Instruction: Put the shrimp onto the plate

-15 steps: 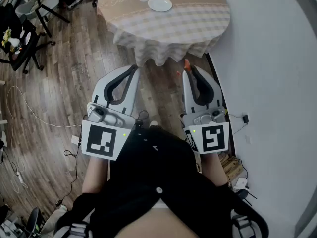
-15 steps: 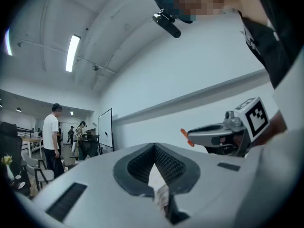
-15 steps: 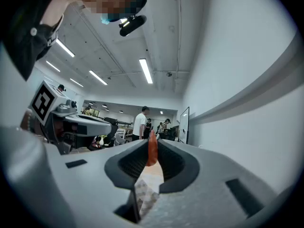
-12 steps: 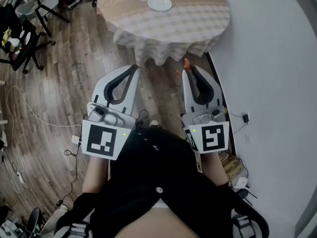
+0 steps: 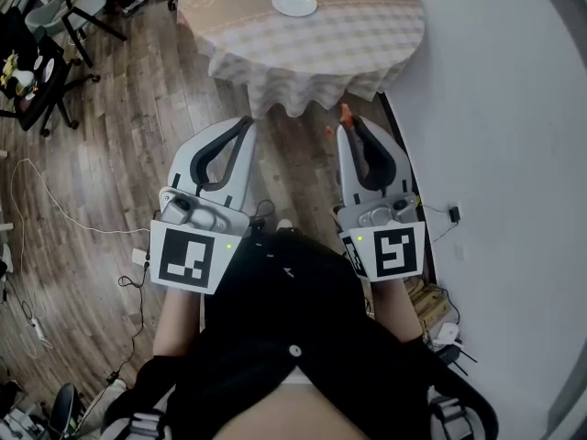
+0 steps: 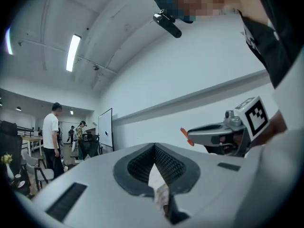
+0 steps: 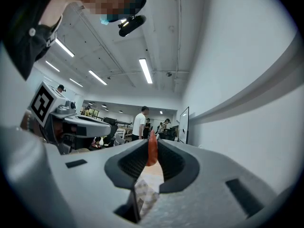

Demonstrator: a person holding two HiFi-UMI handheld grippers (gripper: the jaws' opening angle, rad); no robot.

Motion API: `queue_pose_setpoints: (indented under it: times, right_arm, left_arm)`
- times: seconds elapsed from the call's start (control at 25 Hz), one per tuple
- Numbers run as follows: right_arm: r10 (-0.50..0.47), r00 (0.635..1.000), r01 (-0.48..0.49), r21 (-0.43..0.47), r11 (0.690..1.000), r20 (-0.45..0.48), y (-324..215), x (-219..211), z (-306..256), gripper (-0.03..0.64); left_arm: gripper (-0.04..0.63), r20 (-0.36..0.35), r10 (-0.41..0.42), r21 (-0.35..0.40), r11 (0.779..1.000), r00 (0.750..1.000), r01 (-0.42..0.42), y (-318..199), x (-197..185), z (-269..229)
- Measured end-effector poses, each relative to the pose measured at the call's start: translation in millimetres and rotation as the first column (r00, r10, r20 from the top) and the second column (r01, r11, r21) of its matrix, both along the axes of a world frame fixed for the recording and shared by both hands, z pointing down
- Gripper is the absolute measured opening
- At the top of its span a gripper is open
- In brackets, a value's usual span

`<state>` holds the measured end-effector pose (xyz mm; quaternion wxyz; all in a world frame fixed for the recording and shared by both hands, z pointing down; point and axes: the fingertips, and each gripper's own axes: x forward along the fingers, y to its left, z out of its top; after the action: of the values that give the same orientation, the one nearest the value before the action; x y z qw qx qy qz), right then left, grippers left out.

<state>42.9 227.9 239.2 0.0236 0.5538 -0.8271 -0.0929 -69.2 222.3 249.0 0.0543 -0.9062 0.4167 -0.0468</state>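
Observation:
A small white plate (image 5: 294, 3) lies near the far side of a round table (image 5: 367, 44) with a beige checked cloth. Both grippers are held low in front of the person, short of the table's near edge. My right gripper (image 5: 347, 125) is shut on an orange shrimp (image 5: 345, 114), whose end sticks out past the tips. In the right gripper view the shrimp (image 7: 152, 149) stands upright, pinched where the jaws meet. My left gripper (image 5: 248, 120) is shut with nothing in it. The left gripper view also shows the shrimp (image 6: 185, 136) at the right gripper's tip.
The floor (image 5: 138, 126) is wood, with white cables (image 5: 55, 209) trailing at the left. Black chairs (image 5: 46, 71) stand at the far left. A white wall (image 5: 495, 108) runs close along the right. Several people (image 7: 139, 123) stand far back in the room.
Almost nothing differs. The table and both grippers sit slightly higher in the head view. The shrimp stays pinched in the right gripper.

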Motion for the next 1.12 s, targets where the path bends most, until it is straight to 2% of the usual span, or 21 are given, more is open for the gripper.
queue_pose_setpoints:
  times: [0.72,1.12]
  right_arm:
    - [0.025,1.0,-0.025,0.027,0.999,-0.003,2,-26,-8,0.048]
    - [0.071,0.997,-0.071,0.023,0.997,0.0,8,-42,-3,0.048]
  left_arm:
    - [0.003,-0.011,0.023,0.01,1.0,1.0,-0.023,1,-26,-2]
    - [0.003,-0.013,0.063,0.023,0.998,0.998,-0.062,1,-43,0]
